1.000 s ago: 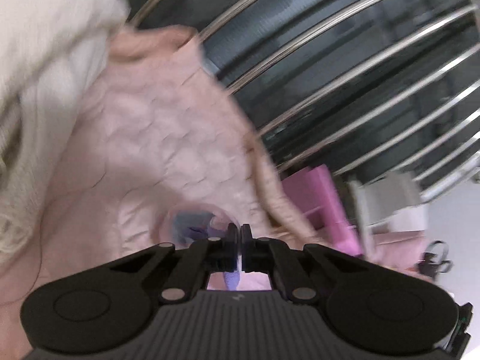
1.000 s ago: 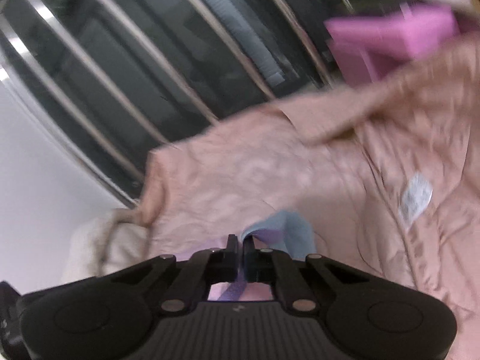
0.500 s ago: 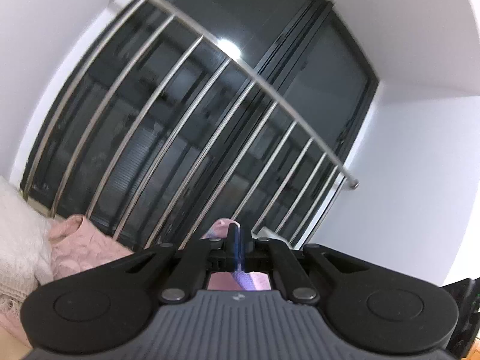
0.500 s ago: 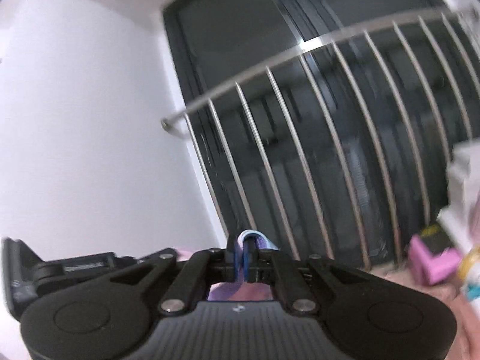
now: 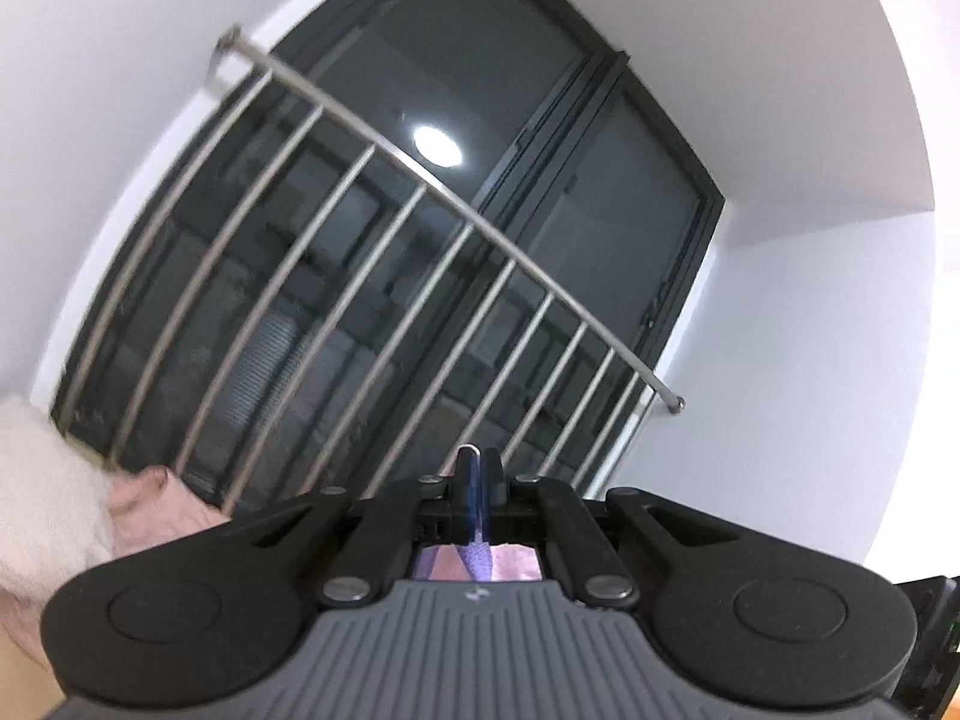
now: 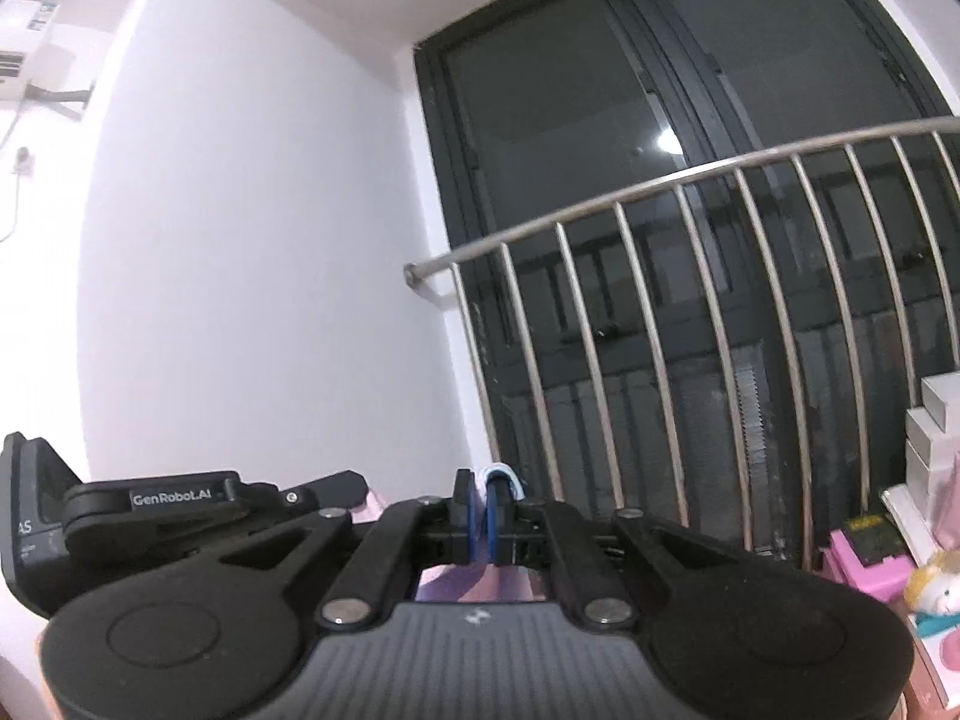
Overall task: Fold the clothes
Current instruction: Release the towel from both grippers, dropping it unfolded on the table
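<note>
Both hand-held grippers, left (image 5: 475, 483) and right (image 6: 483, 507), point up at the railing (image 5: 384, 276), each clamped on purple cloth (image 5: 477, 564), likely lifting it to hang straight.

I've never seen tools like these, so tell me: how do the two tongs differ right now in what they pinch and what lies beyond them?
The left tongs pinch a thin blue-purple cloth edge, nearly closed; the right tongs clamp a thicker blue-and-white band, leaving a wider gap. Pink clothes lie beside the left tongs; boxes and a plush toy beside the right. Both point up at the barred window.

Pink garment (image 5: 159, 510) mostly behind tool
</note>
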